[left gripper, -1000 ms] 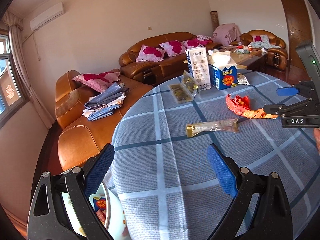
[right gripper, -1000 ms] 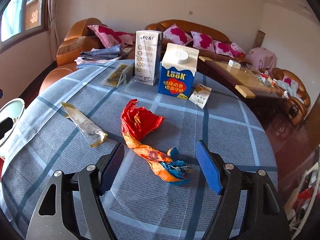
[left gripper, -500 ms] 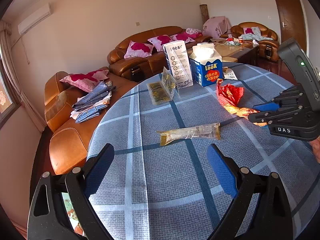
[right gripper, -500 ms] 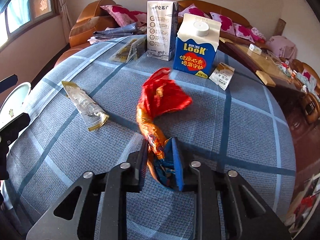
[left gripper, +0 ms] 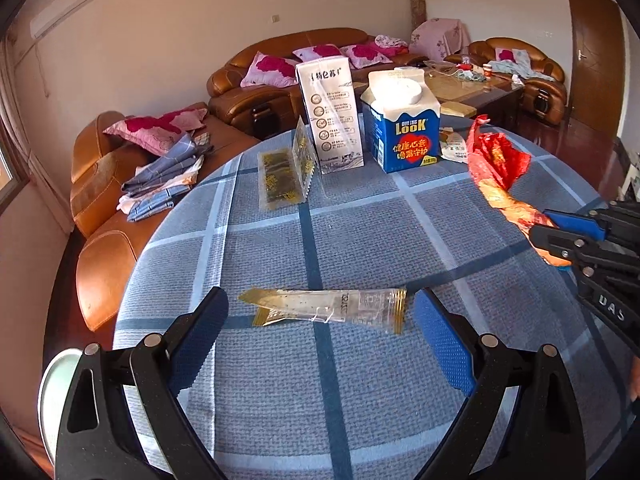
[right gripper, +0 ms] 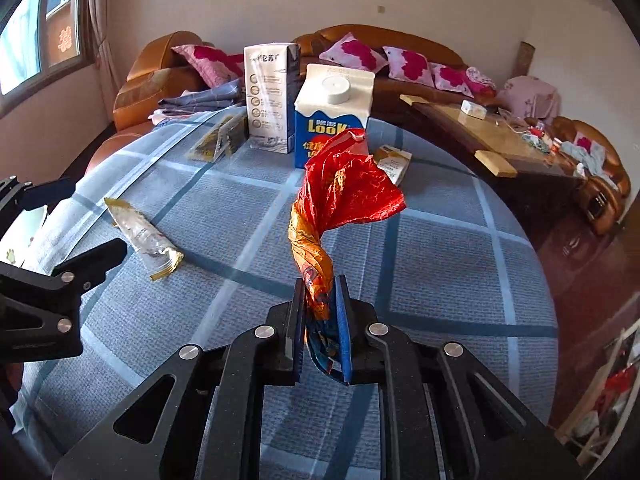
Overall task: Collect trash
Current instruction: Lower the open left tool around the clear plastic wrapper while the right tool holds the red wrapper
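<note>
The right gripper [right gripper: 320, 320] has just clamped shut on the red-orange wrapper [right gripper: 344, 192], lifting it off the desk [right gripper: 440, 264]; the left gripper [left gripper: 320, 332], spread wide, now straddles the clear wrapper [left gripper: 328, 310].

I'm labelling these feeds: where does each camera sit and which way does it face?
Left wrist: on the open left gripper, facing down at the clear gold-edged wrapper; the right gripper shows at the right edge.
Right wrist: on the right gripper, shut on the red-orange crumpled wrapper.
Both show the blue LOOK carton.
</note>
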`<action>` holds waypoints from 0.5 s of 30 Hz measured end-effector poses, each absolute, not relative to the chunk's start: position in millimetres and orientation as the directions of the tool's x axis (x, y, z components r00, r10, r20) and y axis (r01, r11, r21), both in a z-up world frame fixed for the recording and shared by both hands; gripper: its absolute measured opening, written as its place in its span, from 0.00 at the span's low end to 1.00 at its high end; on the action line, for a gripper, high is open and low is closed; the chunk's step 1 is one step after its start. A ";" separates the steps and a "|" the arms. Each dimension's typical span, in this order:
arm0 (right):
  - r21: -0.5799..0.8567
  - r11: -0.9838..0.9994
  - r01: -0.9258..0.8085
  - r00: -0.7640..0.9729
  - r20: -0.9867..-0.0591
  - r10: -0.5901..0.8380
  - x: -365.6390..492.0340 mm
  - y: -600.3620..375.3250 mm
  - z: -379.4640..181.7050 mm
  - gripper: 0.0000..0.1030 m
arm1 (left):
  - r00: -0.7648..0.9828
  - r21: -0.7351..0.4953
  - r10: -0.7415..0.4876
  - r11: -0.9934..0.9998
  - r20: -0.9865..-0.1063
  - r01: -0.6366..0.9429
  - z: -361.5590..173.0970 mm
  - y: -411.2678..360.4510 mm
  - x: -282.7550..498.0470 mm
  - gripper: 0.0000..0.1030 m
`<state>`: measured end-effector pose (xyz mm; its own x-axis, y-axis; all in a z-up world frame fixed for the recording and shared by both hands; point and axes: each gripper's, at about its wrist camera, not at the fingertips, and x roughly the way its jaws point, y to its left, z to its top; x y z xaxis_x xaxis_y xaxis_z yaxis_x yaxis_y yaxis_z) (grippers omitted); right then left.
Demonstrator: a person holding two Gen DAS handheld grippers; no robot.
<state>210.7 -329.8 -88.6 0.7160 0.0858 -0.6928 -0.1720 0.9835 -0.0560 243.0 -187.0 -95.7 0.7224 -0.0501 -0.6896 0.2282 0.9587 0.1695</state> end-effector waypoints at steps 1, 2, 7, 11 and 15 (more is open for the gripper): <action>-0.069 0.984 -0.164 0.721 -0.689 0.072 211.0 -330.8 -88.3 0.14 | 0.710 0.158 -0.047 0.962 -0.703 0.221 -98.2 -189.1 249.5 0.89; -0.078 0.984 -0.160 0.724 -0.687 0.063 211.4 -331.3 -88.7 0.14 | 0.701 0.145 -0.049 0.966 -0.711 0.214 -100.5 -191.0 254.6 0.89; -0.098 0.982 -0.162 0.739 -0.672 0.055 211.8 -331.7 -88.0 0.14 | 0.652 0.138 -0.026 0.970 -0.758 0.199 -114.8 -203.4 277.5 0.90; -0.082 0.981 -0.177 0.738 -0.671 0.078 212.5 -330.5 -88.7 0.14 | 0.662 0.179 -0.027 0.954 -0.749 0.240 -115.7 -213.5 278.7 0.90; -0.070 0.980 -0.188 0.735 -0.672 0.093 212.8 -331.3 -89.7 0.15 | 0.630 0.176 -0.040 0.945 -0.775 0.277 -119.8 -205.8 276.8 0.82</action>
